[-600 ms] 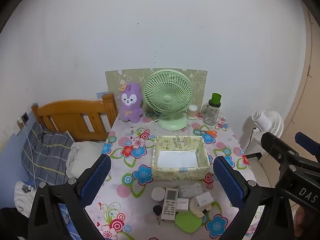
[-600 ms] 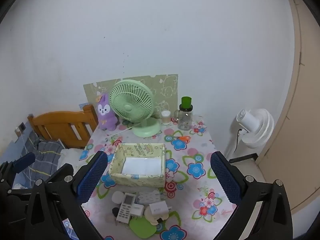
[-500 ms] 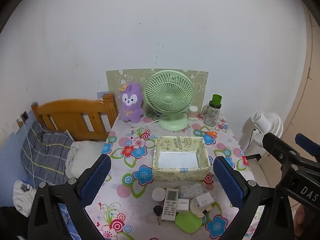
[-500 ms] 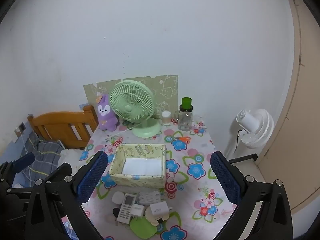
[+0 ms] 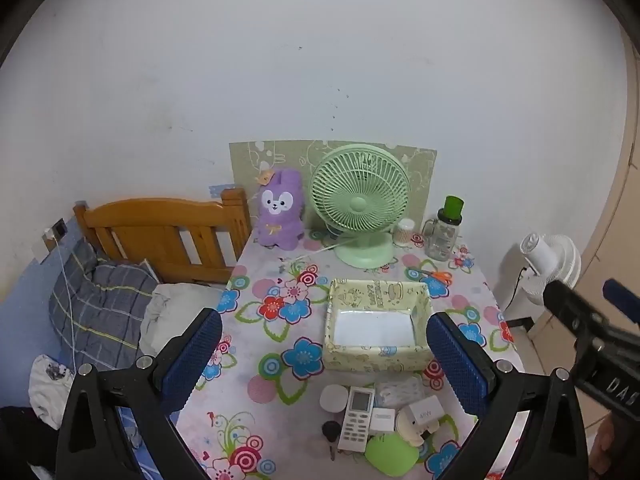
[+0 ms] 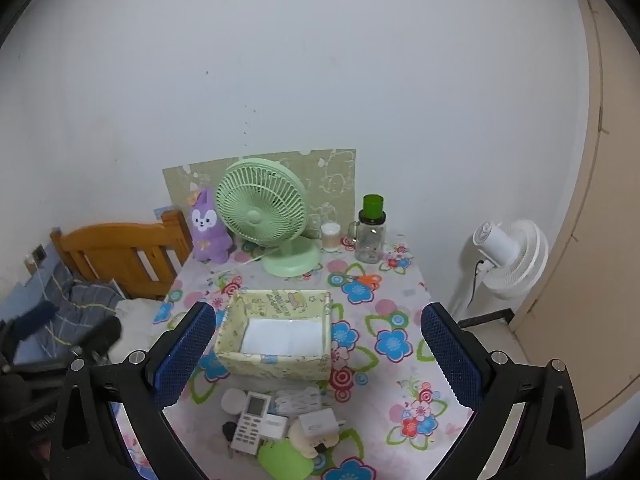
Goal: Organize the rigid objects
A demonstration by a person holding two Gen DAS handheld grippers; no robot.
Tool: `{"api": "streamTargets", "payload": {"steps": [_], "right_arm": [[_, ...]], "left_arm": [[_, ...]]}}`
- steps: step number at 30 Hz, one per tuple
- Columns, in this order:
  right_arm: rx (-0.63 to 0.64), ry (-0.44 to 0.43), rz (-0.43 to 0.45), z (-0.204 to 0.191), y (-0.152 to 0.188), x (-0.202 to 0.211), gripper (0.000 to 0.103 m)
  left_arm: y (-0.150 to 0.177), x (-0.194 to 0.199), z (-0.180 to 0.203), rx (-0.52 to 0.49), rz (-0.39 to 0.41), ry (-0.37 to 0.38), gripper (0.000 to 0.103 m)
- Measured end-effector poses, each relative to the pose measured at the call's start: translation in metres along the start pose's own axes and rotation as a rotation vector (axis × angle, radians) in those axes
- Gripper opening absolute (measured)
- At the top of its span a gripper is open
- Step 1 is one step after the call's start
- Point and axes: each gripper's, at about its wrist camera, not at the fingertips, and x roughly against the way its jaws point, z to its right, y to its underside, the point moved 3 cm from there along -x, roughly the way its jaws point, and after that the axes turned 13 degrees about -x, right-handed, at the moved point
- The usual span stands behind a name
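A pale yellow patterned box (image 5: 378,356) (image 6: 276,364) with a white bottom sits mid-table and holds nothing. In front of it lies a cluster of small items: a white remote (image 5: 357,419) (image 6: 250,423), a white charger plug (image 5: 425,414) (image 6: 318,422), a white round case (image 5: 334,397), a green flat case (image 5: 390,456) (image 6: 285,461) and a clear packet (image 6: 298,398). My left gripper (image 5: 326,360) hovers open, high above the table, nothing between its blue pads. My right gripper (image 6: 320,360) also hangs open above the table, holding nothing.
At the back of the flowered table (image 5: 264,388) stand a green desk fan (image 5: 360,204), a purple plush rabbit (image 5: 280,210), a green-lidded jar (image 5: 444,228), a small cup (image 6: 330,237) and orange scissors (image 6: 366,279). A wooden headboard (image 5: 160,228) lies left, a white floor fan (image 6: 508,256) right.
Both views have shifted only slightly; the table's items sit a touch lower in frame. Nothing on the table has moved and both grippers stay open.
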Motion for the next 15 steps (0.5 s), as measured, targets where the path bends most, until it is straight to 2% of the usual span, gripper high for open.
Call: {"api": "streamTargets", "payload": {"steps": [15], "right_arm": [[-0.04, -0.013, -0.009, -0.001, 0.003, -0.014, 0.103]], "left_arm": [[-0.001, -0.014, -0.001, -0.024, -0.013, 0.026, 0.103]]}}
